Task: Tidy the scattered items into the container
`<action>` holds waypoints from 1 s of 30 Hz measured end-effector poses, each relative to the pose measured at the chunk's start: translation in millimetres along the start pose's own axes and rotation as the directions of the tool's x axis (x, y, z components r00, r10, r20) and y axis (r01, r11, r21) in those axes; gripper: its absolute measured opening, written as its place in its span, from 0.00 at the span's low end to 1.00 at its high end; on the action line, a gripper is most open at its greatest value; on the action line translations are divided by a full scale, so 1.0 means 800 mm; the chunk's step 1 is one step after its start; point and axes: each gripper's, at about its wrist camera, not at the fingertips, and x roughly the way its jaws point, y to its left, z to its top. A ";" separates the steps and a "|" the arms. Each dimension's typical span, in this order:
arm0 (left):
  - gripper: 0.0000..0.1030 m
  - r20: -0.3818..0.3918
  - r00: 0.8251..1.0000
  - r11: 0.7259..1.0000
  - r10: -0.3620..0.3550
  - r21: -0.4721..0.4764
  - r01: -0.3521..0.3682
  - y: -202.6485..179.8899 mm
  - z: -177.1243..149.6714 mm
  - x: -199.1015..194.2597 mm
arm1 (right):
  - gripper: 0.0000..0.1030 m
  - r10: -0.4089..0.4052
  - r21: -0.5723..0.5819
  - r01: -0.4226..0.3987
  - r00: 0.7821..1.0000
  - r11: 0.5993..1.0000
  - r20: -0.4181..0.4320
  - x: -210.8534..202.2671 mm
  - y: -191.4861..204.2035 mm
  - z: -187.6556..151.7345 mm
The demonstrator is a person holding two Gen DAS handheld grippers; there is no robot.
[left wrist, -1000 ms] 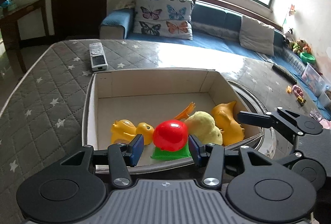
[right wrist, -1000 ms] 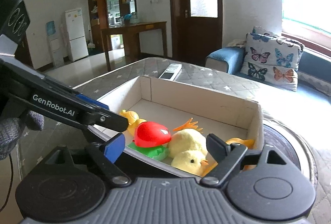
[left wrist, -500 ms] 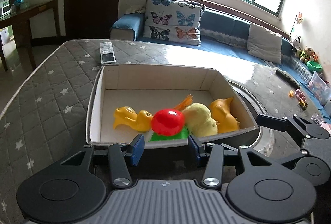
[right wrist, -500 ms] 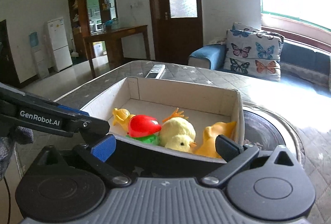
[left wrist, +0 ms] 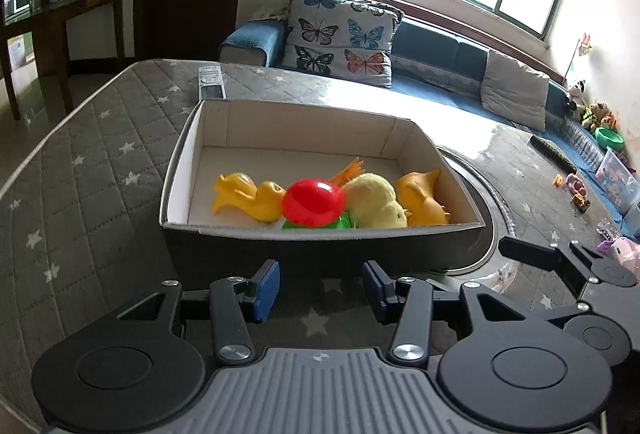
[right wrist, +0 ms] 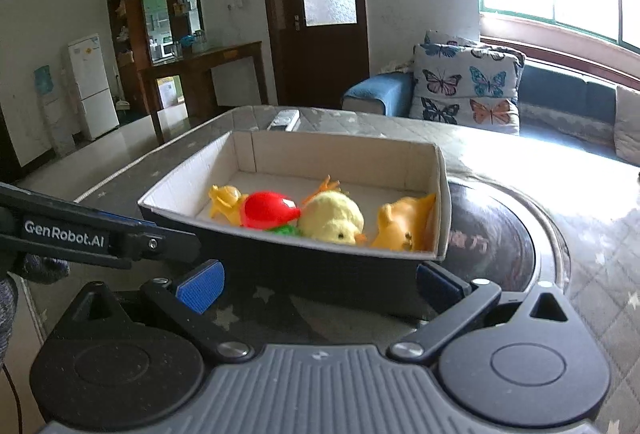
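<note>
**Toys gathered in the box**

A row of toys is seen along the near wall of the cardboard box (left wrist: 304, 125): a yellow duck (left wrist: 248, 195), a red ball (left wrist: 313, 202), a plush chick (left wrist: 374, 199) and an orange figure (left wrist: 422, 197). Just before that box, the left gripper (left wrist: 320, 284) is held with jaws apart and empty. The right gripper (right wrist: 320, 280), whose jaws have just been opening, is likewise spread wide with nothing between them.

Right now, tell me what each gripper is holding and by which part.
Nothing is held. The left gripper and right gripper are both open and empty, short of the cardboard box.
</note>
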 end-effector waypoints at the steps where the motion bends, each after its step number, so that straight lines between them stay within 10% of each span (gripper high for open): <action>1: 0.47 0.000 1.000 1.000 -0.003 -0.004 0.003 0.000 -0.002 -0.001 | 1.00 -0.002 0.003 0.002 1.000 1.000 -0.006 0.000 0.000 -0.002; 30: 0.45 -0.011 0.999 0.997 0.039 -0.065 -0.040 0.001 -0.037 0.007 | 1.00 -0.072 0.026 0.074 0.995 0.997 -0.069 0.006 0.003 -0.025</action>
